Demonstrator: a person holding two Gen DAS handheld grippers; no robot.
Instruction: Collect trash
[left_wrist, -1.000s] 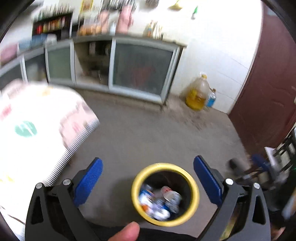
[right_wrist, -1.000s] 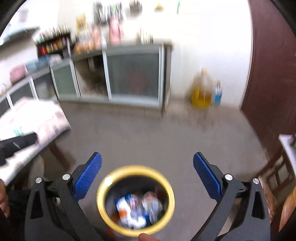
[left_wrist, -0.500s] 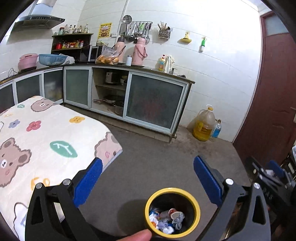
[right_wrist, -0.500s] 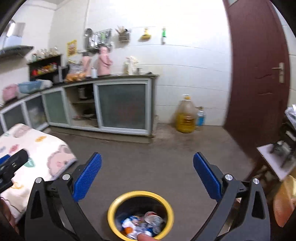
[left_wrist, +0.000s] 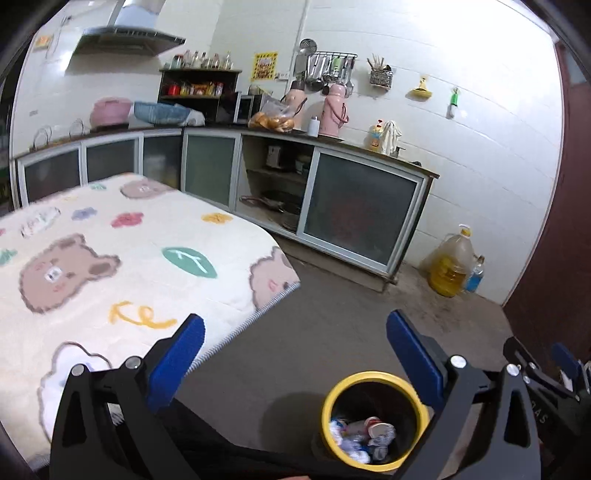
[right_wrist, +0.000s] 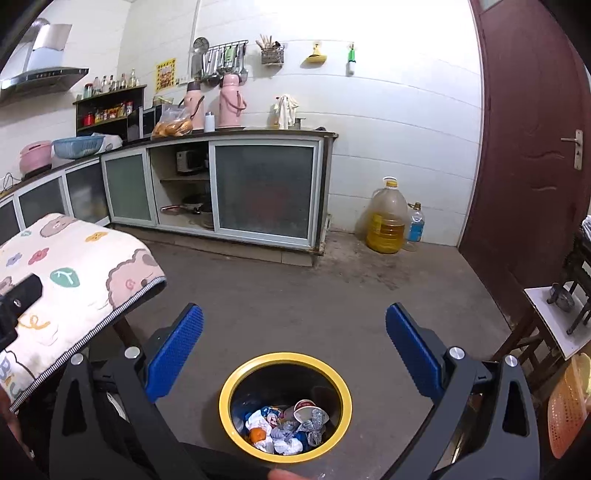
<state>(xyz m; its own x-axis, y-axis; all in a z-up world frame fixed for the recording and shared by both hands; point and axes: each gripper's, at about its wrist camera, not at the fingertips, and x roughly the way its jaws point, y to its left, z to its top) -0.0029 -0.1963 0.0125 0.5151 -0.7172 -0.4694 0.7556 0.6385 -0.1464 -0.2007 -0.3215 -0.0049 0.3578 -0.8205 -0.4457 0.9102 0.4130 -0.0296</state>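
A black trash bin with a yellow rim (left_wrist: 375, 378) (right_wrist: 284, 360) stands on the floor, holding crumpled wrappers and cups (right_wrist: 286, 428). My left gripper (left_wrist: 295, 354) is open and empty, held over the table's edge, with the bin low between its fingers towards the right. My right gripper (right_wrist: 294, 345) is open and empty, above the bin. A small wrapper (left_wrist: 38, 219) lies on the far left of the bear-print tablecloth (left_wrist: 110, 258).
The cloth-covered table (right_wrist: 74, 266) is to the left of the bin. Kitchen cabinets (right_wrist: 258, 192) line the far wall, with an oil jug (right_wrist: 386, 221) and bottle beside them. A dark red door (right_wrist: 535, 147) is on the right, and a small white stand (right_wrist: 554, 317) and orange basket (right_wrist: 569, 406).
Both grippers have risen and tilted up from looking down into the bin. The table has come further into the left view. Both stayed open.
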